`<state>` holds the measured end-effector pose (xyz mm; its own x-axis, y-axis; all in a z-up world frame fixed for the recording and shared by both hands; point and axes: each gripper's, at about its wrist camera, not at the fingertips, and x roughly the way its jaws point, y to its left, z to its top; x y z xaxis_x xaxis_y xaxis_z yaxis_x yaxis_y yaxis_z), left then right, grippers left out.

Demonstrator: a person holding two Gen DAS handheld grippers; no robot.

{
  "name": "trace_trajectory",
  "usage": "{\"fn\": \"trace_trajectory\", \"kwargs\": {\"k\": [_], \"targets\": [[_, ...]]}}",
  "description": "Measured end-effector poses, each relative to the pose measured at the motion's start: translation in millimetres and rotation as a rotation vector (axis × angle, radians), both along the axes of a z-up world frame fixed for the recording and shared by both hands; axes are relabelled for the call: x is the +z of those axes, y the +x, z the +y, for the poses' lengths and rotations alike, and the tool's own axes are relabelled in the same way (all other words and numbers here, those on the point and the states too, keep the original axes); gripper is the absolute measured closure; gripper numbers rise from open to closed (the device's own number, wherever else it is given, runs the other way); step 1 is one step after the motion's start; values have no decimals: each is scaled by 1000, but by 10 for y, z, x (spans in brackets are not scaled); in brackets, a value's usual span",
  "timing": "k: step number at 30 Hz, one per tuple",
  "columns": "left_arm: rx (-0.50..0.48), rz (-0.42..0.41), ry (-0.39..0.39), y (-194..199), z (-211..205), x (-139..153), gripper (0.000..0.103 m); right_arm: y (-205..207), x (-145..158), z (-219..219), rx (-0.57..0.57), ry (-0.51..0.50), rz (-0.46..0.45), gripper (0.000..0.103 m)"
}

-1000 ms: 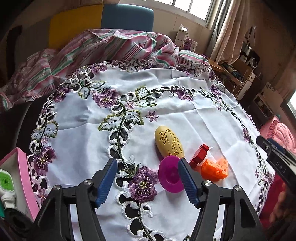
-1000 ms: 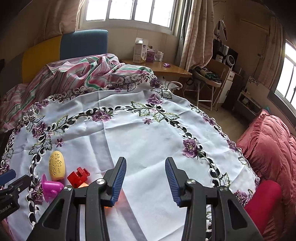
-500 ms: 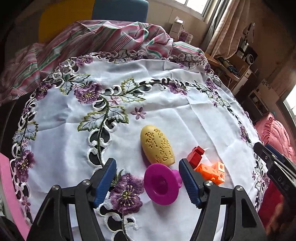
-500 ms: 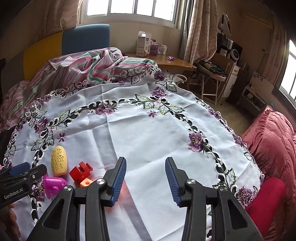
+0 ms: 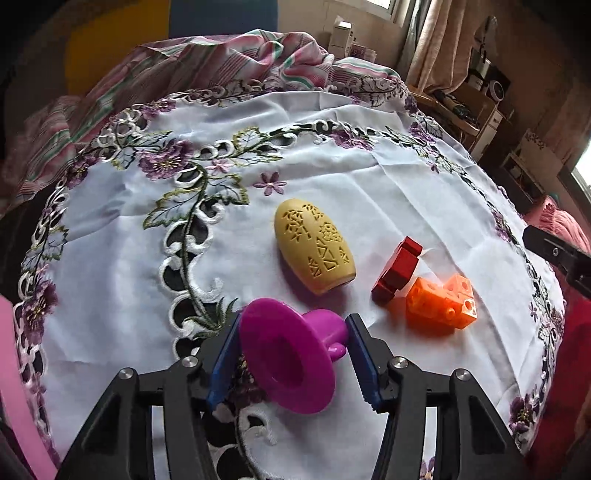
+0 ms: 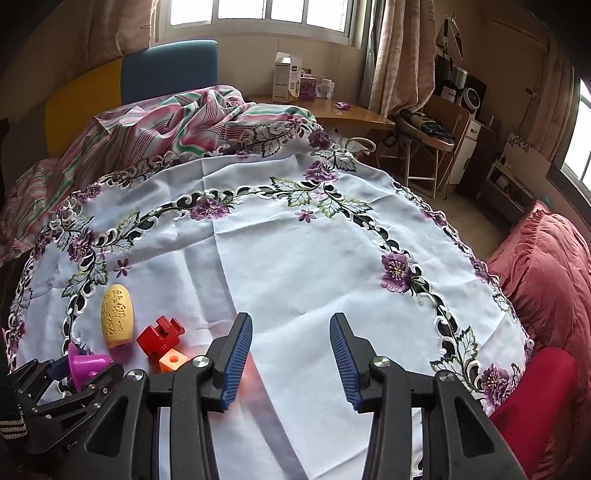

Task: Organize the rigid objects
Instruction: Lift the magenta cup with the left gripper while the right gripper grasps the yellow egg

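both left gripper (image 5: 291, 354) pads against magenta funnel (image 5: 291, 360), just closing

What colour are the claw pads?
Blue, ribbed pads; clearest in the right wrist view.

Soft daylight from overexposed windows (image 6: 258, 9), dark vignetted corners, strong fisheye bending, mild blur.

No lettering comes through clearly anywhere. The white carton (image 6: 286, 79) on the far wooden desk (image 6: 351, 112) carries print, but it is too small and blurred to read. A faint mark sits on the black frame of the left gripper (image 6: 86, 369) at the bottom edge, illegible too.
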<state>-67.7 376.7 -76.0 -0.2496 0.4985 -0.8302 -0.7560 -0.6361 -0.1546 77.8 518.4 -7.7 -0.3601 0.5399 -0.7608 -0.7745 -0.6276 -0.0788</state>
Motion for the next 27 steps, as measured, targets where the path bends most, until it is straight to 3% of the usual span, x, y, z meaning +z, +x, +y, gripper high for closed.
{"fn": "trace_trajectory", "kwargs": {"k": [8, 18, 23, 27], "targets": [[55, 48, 29, 190, -525, 250, 46, -56, -88, -32, 54, -76, -2, 59], [157, 104, 35, 284, -1170, 485, 46, -365, -209, -433, 285, -110, -81, 59], [209, 151, 20, 274, -1405, 579, 46, -554, -242, -547, 344, -153, -115, 59], [244, 141, 20, 240, -1557, 595, 46, -769, -208, -567, 365, -155, -115, 59]]}}
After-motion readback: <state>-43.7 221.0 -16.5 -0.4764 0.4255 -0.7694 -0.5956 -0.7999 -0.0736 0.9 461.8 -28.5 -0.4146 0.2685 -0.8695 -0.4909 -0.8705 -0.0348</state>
